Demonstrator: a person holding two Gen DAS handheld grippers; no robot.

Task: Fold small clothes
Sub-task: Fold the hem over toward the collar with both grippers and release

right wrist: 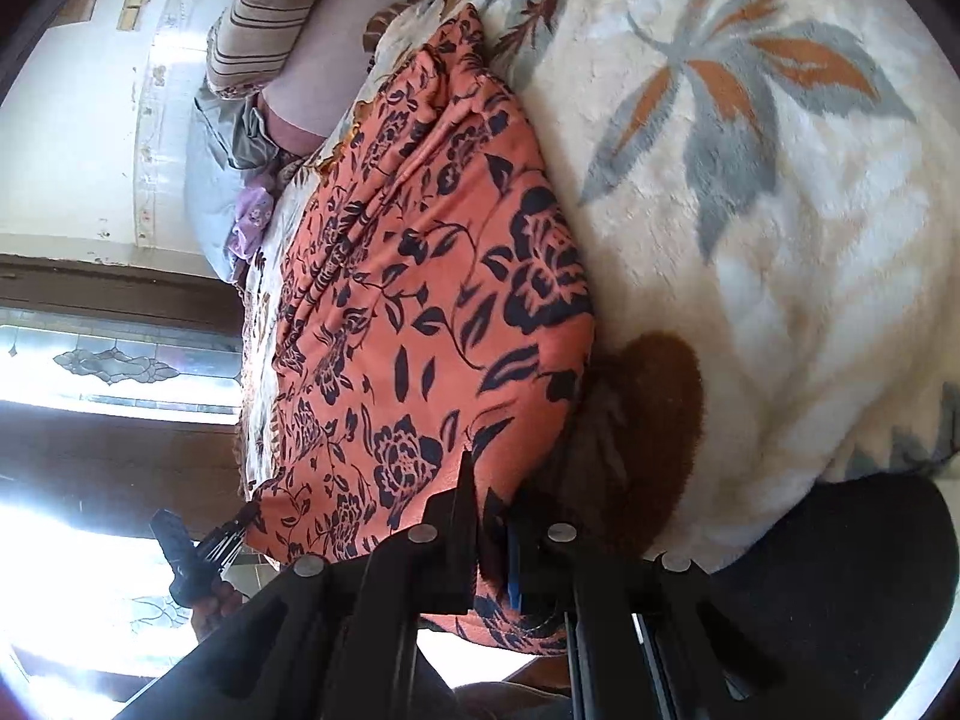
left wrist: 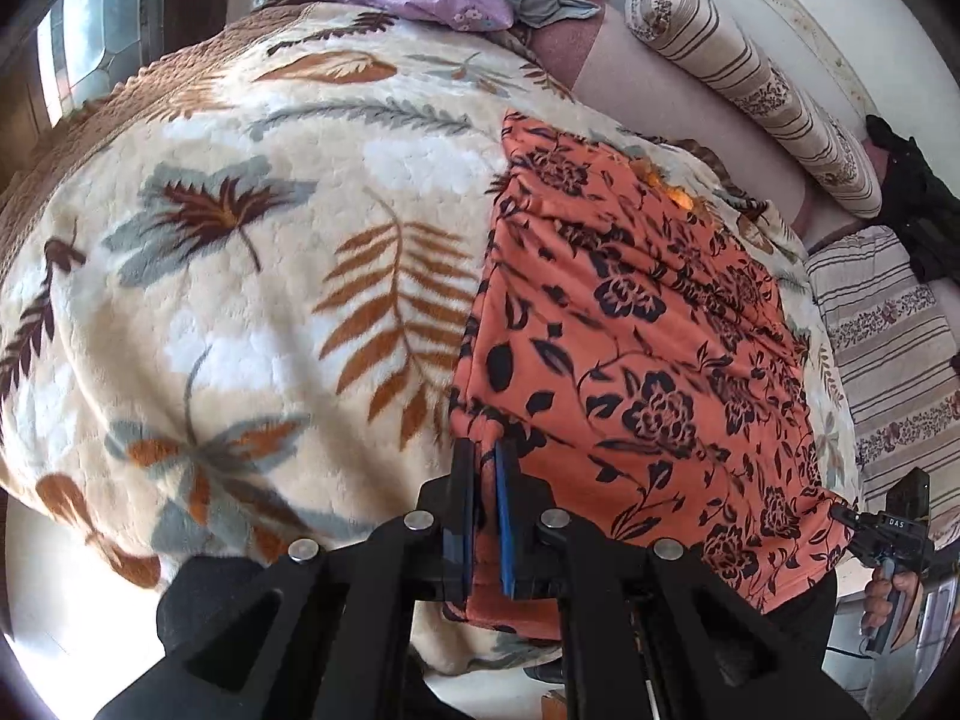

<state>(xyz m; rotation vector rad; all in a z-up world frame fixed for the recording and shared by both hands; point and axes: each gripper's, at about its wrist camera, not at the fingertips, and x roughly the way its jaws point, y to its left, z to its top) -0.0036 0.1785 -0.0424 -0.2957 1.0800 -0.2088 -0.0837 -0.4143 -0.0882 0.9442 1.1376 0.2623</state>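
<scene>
While the orange cloth [left wrist: 630, 324] lies on the blanket [left wrist: 252, 276], left tool [left wrist: 487, 468] and right tool [right wrist: 489, 498] each clamp its lower-frame edge.

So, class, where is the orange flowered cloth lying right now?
The orange flowered cloth lies on the leaf-patterned blanket near its right side in the left wrist view, with both tongs, left and right, pinching its near edge.

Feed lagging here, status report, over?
Left hand-held gripper, right hand-held gripper each shut on orange floral garment corner. Garment spread on leaf-print blanket. Nothing blocking.
</scene>
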